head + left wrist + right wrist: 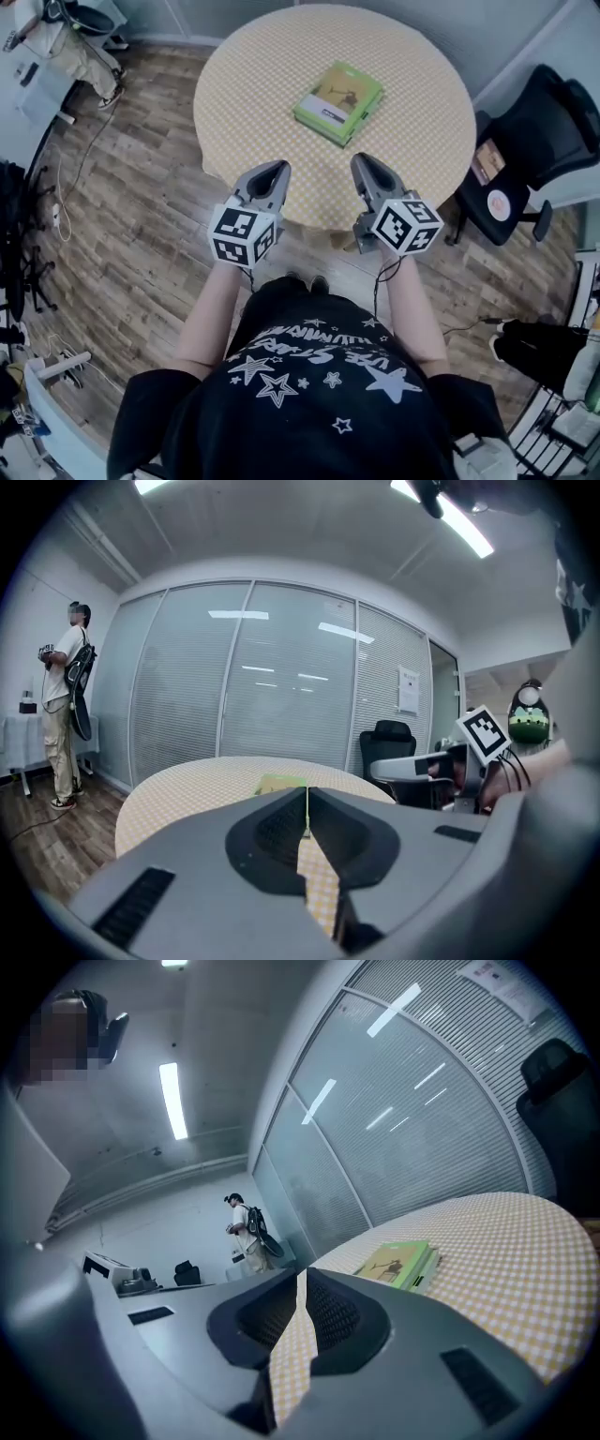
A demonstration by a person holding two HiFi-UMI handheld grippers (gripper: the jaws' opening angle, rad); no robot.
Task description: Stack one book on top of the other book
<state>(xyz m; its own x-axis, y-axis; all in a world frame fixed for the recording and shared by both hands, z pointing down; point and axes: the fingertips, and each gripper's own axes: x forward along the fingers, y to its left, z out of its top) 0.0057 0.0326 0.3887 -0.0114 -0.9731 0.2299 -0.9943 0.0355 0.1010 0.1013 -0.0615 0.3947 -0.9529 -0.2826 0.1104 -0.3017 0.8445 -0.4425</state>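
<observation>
Checked tabletop (253, 75) bears stacked books (338, 102) ahead of left claw (278, 169) and right claw (361, 161).

Holds left tool (277, 169) and right tool (365, 162) side by side over the counter's (262, 84) near edge, tips pointing forward, apart from each other. Has both pairs of jaws closed together, nothing between them. Extends bare left forearm (211, 314) and right forearm (410, 309) forward.
</observation>
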